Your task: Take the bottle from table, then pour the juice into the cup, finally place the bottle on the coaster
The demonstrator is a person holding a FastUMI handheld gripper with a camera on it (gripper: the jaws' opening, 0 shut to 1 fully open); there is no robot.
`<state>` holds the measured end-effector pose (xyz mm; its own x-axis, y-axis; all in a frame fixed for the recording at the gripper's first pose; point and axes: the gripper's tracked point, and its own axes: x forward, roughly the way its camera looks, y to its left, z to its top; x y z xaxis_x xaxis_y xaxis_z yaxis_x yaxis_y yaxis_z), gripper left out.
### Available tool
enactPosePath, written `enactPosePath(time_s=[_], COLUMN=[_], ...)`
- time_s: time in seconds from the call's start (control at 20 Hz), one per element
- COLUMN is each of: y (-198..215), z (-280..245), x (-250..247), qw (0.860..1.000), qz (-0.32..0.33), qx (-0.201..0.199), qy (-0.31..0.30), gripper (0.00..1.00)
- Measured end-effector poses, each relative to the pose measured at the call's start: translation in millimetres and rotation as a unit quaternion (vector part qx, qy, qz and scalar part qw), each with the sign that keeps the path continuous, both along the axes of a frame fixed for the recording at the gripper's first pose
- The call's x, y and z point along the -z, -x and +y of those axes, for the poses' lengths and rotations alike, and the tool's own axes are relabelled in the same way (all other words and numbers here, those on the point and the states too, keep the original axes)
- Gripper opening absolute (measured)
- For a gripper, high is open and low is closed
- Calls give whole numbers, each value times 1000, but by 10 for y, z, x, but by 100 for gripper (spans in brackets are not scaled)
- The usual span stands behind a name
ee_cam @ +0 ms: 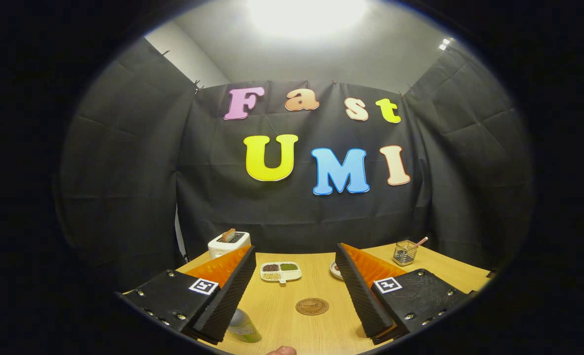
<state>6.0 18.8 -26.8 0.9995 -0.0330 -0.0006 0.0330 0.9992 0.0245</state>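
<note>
**Fingers wide apart above the counter, bottle beside the left one**

Nearest to us, a small part of a fingertip of a person showed at the near edge of the counter. The gripper was held over the wooden counter with its two fingers spread wide apart, and nothing was between them to be gripped. The bottle, greenish with a light label, stood close under the tip of the left finger, partly hidden by it; we could not tell if it touched the finger. Just ahead, between the two fingers, the round brown coaster lay flat on the counter, with nothing on it.

Beyond the coaster we saw a white divided dish with dark, green and pale fillings in its compartments. To the right of it, a small round white piece looked out from behind the right finger; it was perhaps the cup, but we could not tell. Farther left, a white toaster stood with a slice in its slot. Far right, near the wall, a small wire basket held a thin stick.
</note>
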Motion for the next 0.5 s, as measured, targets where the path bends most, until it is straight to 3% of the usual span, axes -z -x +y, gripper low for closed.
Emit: enactPosePath(time_s=[0.5], y=[-112], z=[618], x=[529], qw=[999], qz=[35], qx=[-38], qy=[-8], gripper=[99])
